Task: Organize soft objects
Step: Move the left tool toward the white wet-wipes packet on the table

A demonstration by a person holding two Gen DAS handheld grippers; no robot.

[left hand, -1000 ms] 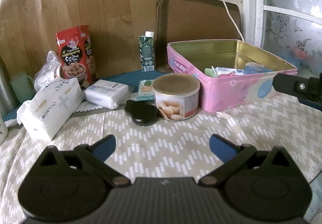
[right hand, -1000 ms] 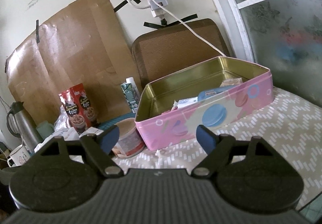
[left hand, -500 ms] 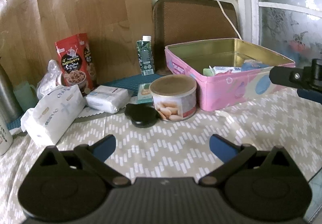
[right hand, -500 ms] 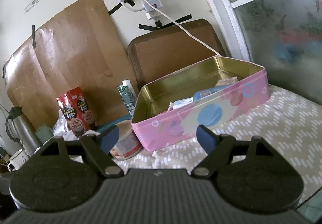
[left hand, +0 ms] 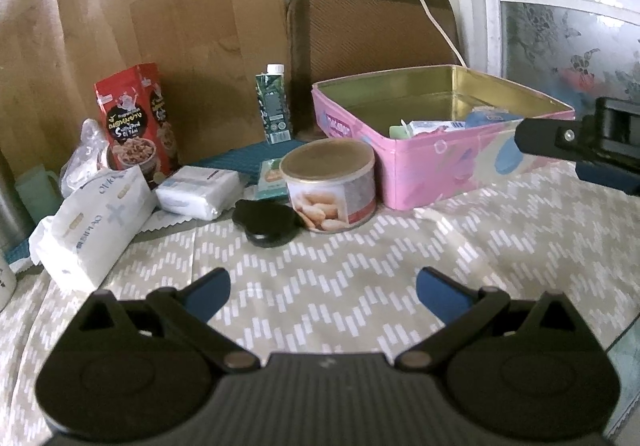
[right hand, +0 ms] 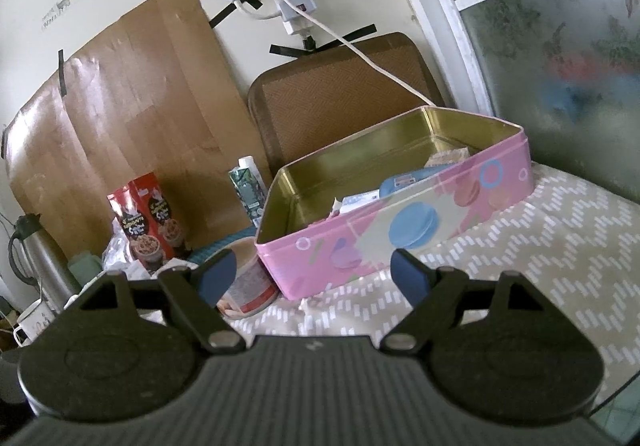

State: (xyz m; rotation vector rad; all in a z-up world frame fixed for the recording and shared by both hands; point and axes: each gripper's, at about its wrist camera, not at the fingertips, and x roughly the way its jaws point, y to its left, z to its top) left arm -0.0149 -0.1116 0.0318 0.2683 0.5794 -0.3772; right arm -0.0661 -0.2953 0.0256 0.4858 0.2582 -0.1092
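Note:
An open pink tin [left hand: 432, 169] stands on the patterned cloth at the right; it also shows in the right wrist view [right hand: 400, 221]. Small packets lie inside it [left hand: 436, 125]. A large white tissue pack [left hand: 92, 217] and a smaller white tissue pack [left hand: 200, 189] lie at the left. My left gripper [left hand: 322, 292] is open and empty above the cloth, short of these. My right gripper [right hand: 314, 274] is open and empty in front of the tin; part of it shows at the right edge of the left wrist view [left hand: 580, 141].
A round biscuit can [left hand: 330, 183] and a black lid [left hand: 266, 224] sit in the middle. A red snack box [left hand: 134, 125], a green carton [left hand: 274, 109], a small green packet [left hand: 270, 175] and a clear bag [left hand: 86, 149] stand behind. A brown tray [left hand: 372, 41] leans on the wall.
Both grippers have drawn back and tilted up a little; the objects look slightly farther and lower. Both stay open and empty. Nothing on the table has moved.

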